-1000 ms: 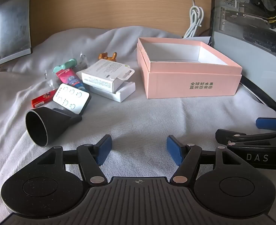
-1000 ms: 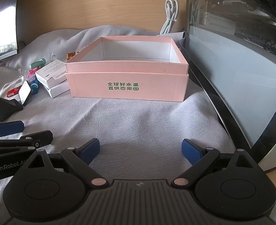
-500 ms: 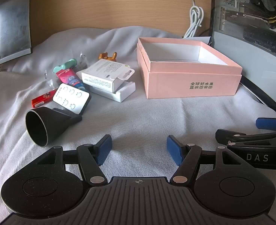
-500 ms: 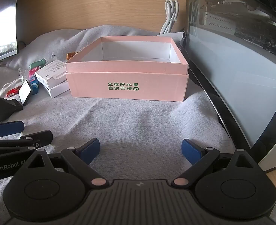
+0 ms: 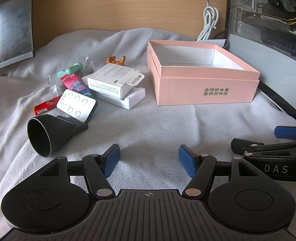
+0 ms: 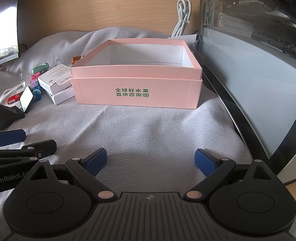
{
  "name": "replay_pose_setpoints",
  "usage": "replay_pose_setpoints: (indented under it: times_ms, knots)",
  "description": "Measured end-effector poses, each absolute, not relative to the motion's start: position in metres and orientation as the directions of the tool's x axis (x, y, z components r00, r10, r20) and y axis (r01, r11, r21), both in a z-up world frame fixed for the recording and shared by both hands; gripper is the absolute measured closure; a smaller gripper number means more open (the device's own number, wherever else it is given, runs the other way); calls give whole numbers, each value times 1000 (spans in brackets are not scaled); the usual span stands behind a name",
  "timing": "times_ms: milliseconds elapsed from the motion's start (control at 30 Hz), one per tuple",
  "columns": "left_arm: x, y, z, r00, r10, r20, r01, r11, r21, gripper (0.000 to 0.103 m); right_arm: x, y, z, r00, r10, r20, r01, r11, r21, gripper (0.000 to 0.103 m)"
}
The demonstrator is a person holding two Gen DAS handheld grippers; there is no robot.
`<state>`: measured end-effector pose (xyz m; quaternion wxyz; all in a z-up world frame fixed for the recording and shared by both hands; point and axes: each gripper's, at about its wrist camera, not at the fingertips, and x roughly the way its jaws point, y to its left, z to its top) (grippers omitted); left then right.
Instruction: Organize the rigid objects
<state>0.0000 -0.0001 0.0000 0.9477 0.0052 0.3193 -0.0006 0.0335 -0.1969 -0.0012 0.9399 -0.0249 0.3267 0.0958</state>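
An open, empty pink box [image 5: 206, 92] [image 6: 136, 92] stands on the grey cloth. To its left lies a cluster: a black funnel [image 5: 51, 136] [image 6: 3, 116], a white card with rings [image 5: 76, 104], a red packet [image 5: 46, 105], a pink tube [image 5: 73, 83], a teal item [image 5: 69, 71], two stacked white boxes [image 5: 115, 84] [image 6: 55, 84] and a brown figurine [image 5: 115, 60]. My left gripper [image 5: 149, 160] is open and empty, low over the cloth. My right gripper [image 6: 151, 161] is open and empty in front of the pink box.
A computer case with a glass side [image 6: 258, 80] stands close on the right. A monitor [image 5: 7, 26] stands at the left. A white cable [image 5: 208, 24] hangs on the wooden back panel. The other gripper shows at each view's side [image 5: 278, 156] [image 6: 13, 150].
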Motion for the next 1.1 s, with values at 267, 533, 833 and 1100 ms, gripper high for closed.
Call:
replay_pose_setpoints:
  times_ms: [267,533,833,1100]
  knots:
    - [0,0,0,796,2,-605,4,1000,10,32,34,-197,-1,768,164,-619,-196,980,16,8]
    - [0,0,0,796,2,-605,4,1000,9,32,34,-197,-1,768,164,-619,-196,980,16,8]
    - [0,0,0,796,2,-605,4,1000,9,32,34,-196,-1,768,164,-619,-196,980,16,8]
    - [0,0,0,796,2,-605,4,1000,9,32,33,-198,0,765,167,-622,-201,979,16,6]
